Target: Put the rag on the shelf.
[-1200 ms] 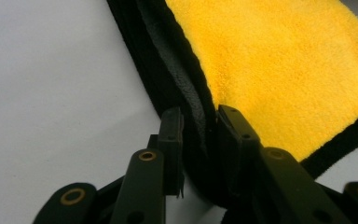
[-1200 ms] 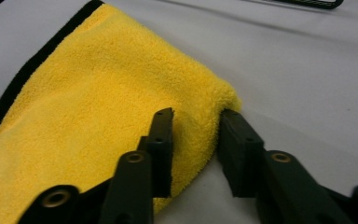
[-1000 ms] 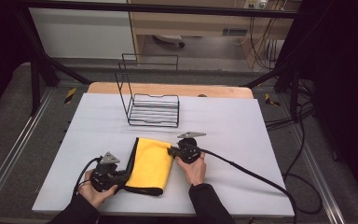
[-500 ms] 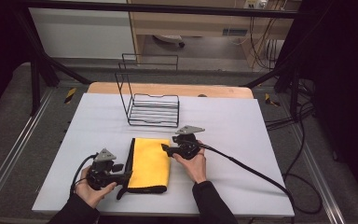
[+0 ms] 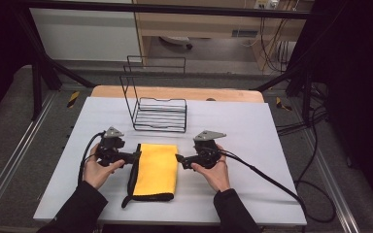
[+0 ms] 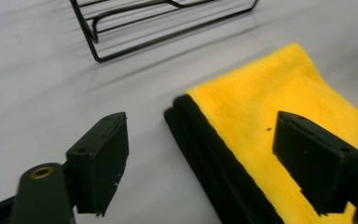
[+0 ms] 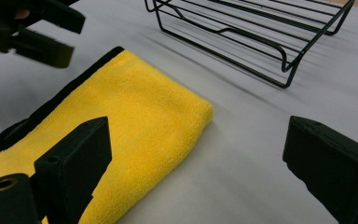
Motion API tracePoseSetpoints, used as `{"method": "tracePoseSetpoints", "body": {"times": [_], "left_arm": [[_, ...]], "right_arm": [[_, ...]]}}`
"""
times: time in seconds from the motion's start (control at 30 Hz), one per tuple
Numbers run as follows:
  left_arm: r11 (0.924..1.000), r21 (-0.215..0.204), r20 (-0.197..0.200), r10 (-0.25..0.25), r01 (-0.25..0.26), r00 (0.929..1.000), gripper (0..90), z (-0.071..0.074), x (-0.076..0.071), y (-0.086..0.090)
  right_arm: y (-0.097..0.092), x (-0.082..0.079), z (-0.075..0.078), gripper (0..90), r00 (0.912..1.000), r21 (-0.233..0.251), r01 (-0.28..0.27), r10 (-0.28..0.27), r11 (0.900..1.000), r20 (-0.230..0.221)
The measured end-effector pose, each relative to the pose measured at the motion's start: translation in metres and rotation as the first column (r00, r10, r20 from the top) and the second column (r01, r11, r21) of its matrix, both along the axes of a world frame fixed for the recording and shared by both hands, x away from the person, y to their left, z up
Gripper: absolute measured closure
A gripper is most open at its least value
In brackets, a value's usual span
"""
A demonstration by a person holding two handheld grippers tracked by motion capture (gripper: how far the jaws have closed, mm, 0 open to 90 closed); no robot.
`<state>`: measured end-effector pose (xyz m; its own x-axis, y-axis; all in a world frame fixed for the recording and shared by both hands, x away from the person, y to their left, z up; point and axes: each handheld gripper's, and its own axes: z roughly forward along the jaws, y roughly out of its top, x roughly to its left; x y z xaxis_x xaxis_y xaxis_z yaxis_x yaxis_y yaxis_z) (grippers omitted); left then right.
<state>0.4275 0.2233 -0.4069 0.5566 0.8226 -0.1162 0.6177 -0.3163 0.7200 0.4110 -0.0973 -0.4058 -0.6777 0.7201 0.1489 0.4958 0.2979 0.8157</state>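
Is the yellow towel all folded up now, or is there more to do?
Folded looks done: the yellow towel lies as a neat rectangle on the table. Both jaws have just been opening; the left gripper and right gripper stand open beside it, holding nothing. Perhaps left: putting it in the wire rack.

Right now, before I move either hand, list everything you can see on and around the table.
folded cloth: 1, yellow with black edging, near middle of the table, between the two grippers
wire rack: 1, black, on the table behind the cloth, nothing in it
table: 1, pale grey top with a wooden strip along the far edge
cables: several, black, on the floor at the far right
left gripper: 1, black, at the cloth's left edge, jaws just opened, nothing held
right gripper: 1, black, at the cloth's right edge, jaws just opened, nothing held
hands: 2, in black sleeves, one on each gripper
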Motion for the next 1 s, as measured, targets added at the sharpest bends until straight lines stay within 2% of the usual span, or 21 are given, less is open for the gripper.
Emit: {"method": "tracePoseSetpoints", "body": {"times": [0.1,0.17,0.23,0.3,0.37,0.47,0.57,0.7,0.9,1.0], "left_arm": [[0.9996,-0.008,-0.035,0.028,-0.028,0.999,24.2,-0.007,0.016,-0.001],[0.9993,-0.007,-0.041,0.037,-0.037,0.9985,28.7,-0.013,0.022,-0.002],[0.9992,0.011,-0.062,0.04,-0.039,0.9973,36.5,-0.02,0.027,-0.003],[0.9994,0.028,-0.084,0.024,-0.022,0.9961,39.3,-0.026,0.028,-0.004],[0.9997,0.012,-0.102,0.02,-0.019,0.9946,44.3,-0.027,0.029,-0.006],[0.9998,0.009,-0.101,0.017,-0.016,0.9947,49.1,-0.03,0.031,-0.01],[0.9999,0.002,-0.11,0.016,-0.015,0.9938,50.1,-0.035,0.034,-0.012],[1.0,0.002,-0.111,0.007,-0.007,0.9938,57.5,-0.035,0.033,-0.015],[1.0,-0.009,-0.125,0.001,-0.002,0.9921,61.6,-0.035,0.033,-0.015],[0.9997,-0.021,-0.136,-0.013,0.011,0.9907,71.3,-0.035,0.033,-0.016]], "right_arm": [[-0.005,-0.003,0.0,7.9,0.9999,-0.003,0.003,-0.003,1.0,-0.011],[-0.007,-0.003,-0.001,8.3,0.9999,-0.005,0.001,-0.001,1.0,-0.015],[-0.007,-0.004,-0.003,8.7,0.9995,-0.016,-0.005,0.004,0.9999,-0.032],[-0.007,-0.005,-0.004,9.0,0.9995,-0.014,-0.011,0.011,0.9998,-0.028],[-0.005,-0.005,-0.006,9.9,0.9994,-0.008,-0.016,0.016,0.9998,-0.031],[-0.003,-0.004,-0.007,11.7,0.999,0.016,-0.019,0.019,0.9997,-0.041],[-0.003,-0.003,-0.006,13.0,0.9991,0.039,-0.014,0.016,0.9991,-0.04],[-0.003,-0.001,-0.005,14.3,0.9992,0.049,-0.018,0.02,0.9986,-0.035],[0.004,0.005,-0.01,17.3,0.9984,0.057,-0.019,0.022,0.9982,-0.053],[0.013,0.015,-0.017,21.0,0.9973,0.061,-0.01,0.014,0.9981,-0.072]]}}
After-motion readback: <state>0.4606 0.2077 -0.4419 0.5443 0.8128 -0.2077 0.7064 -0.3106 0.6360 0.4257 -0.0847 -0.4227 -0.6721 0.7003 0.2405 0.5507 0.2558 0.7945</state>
